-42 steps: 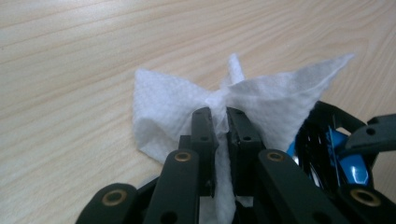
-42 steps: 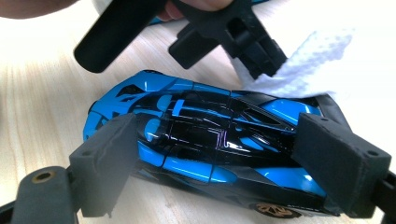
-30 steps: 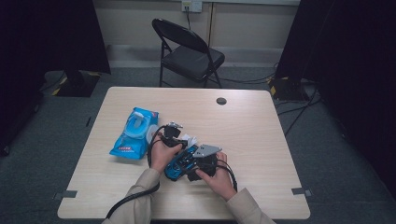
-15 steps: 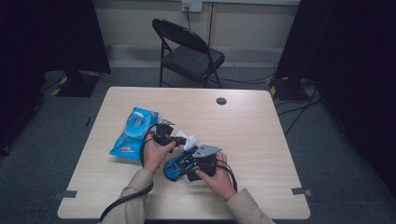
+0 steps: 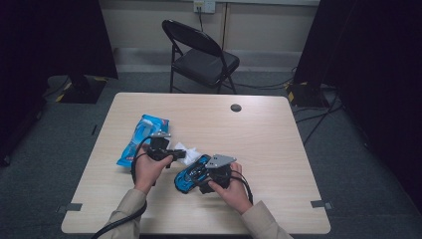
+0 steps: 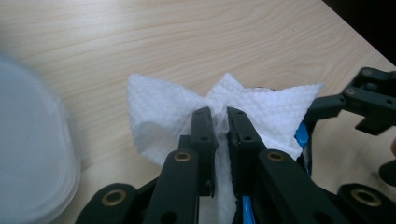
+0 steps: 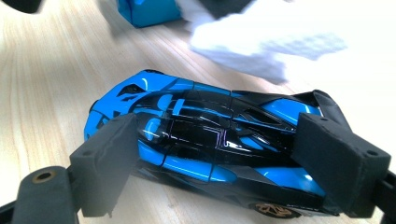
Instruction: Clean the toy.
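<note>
My left gripper [image 5: 172,152] is shut on a white paper wipe [image 5: 188,151], which is pinched between its jaws [image 6: 219,114] and fans out ahead of them as a crumpled sheet [image 6: 159,112]. It hangs just above and left of a blue and black toy sports car [image 5: 185,180]. My right gripper [image 5: 197,175] is shut on that car, its two pads pressing the nose and tail [image 7: 219,168]. The car [image 7: 201,135] rests on the wooden table. The wipe [image 7: 266,42] hovers blurred beyond the car.
A blue wipes pack [image 5: 142,138] lies on the table [image 5: 278,149] left of my left hand; its corner [image 7: 144,11] shows behind the car. A pale blurred round object [image 6: 28,154] is at the left gripper view's left edge. A black folding chair [image 5: 204,57] stands beyond the table.
My left hand has drawn left and up, away from the car toward the blue pack, taking the wipe with it. The right hand and car have stayed put.
</note>
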A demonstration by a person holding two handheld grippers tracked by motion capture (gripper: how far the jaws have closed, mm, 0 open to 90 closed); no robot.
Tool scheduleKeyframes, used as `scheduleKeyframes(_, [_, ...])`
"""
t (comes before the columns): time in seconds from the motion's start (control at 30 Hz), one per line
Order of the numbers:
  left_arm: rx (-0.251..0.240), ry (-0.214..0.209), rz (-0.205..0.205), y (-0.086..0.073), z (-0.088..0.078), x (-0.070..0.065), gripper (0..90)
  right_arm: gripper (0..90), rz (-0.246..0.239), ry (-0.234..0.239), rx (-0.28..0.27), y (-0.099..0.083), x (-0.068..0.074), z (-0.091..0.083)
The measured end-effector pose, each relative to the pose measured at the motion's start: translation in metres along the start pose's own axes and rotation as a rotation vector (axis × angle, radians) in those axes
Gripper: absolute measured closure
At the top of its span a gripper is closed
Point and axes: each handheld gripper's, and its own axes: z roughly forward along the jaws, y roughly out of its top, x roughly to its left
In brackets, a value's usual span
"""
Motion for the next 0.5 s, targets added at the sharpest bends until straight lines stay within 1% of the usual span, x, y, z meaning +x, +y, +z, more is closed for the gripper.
scheduleKeyframes(0.03, [0.005, -0.003, -0.006, -0.006, -0.006, 0.000, 82.5, 13.6, 0.000, 0.001, 0.000, 0.000, 0.000, 0.000])
scheduleKeyframes(0.07, [0.005, -0.003, -0.006, -0.006, -0.006, 0.000, 82.4, 13.6, 0.000, 0.001, 0.000, 0.000, 0.000, 0.000])
scheduleKeyframes(0.1, [0.014, -0.005, -0.009, -0.013, -0.010, 0.001, 82.5, 13.6, -0.001, 0.000, -0.001, 0.000, 0.001, 0.000])
scheduleKeyframes(0.13, [0.014, -0.005, -0.009, -0.013, -0.010, 0.001, 82.5, 13.6, 0.000, 0.000, -0.002, 0.000, 0.001, 0.000])
scheduleKeyframes(0.23, [0.023, -0.002, -0.018, -0.027, -0.013, 0.002, 82.4, 13.6, 0.000, -0.002, 0.000, 0.000, 0.001, 0.000])
scheduleKeyframes(0.27, [0.023, -0.002, -0.018, -0.027, -0.013, 0.002, 82.4, 13.6, 0.000, -0.002, 0.000, 0.000, 0.001, 0.000])
scheduleKeyframes(0.33, [0.034, 0.003, -0.022, -0.034, -0.013, 0.004, 82.4, 13.6, 0.000, 0.000, -0.002, 0.000, 0.002, 0.001])
scheduleKeyframes(0.37, [0.048, 0.007, -0.023, -0.039, -0.013, 0.005, 82.4, 13.6, -0.001, 0.001, -0.001, 0.000, 0.003, 0.001])
scheduleKeyframes(0.4, [0.048, 0.007, -0.023, -0.039, -0.013, 0.005, 82.4, 13.6, -0.001, 0.001, -0.001, 0.001, 0.003, 0.001])
scheduleKeyframes(0.43, [0.067, 0.004, -0.033, -0.044, -0.013, 0.006, 82.3, 13.6, -0.001, 0.001, -0.001, 0.000, 0.003, 0.001])
scheduleKeyframes(0.47, [0.067, 0.004, -0.033, -0.044, -0.013, 0.006, 82.3, 13.6, -0.001, 0.001, -0.002, 0.000, 0.003, 0.001])
scheduleKeyframes(0.5, [0.106, 0.009, -0.016, -0.048, -0.012, 0.006, 82.3, 13.6, -0.001, 0.002, -0.002, 0.000, 0.003, 0.001])
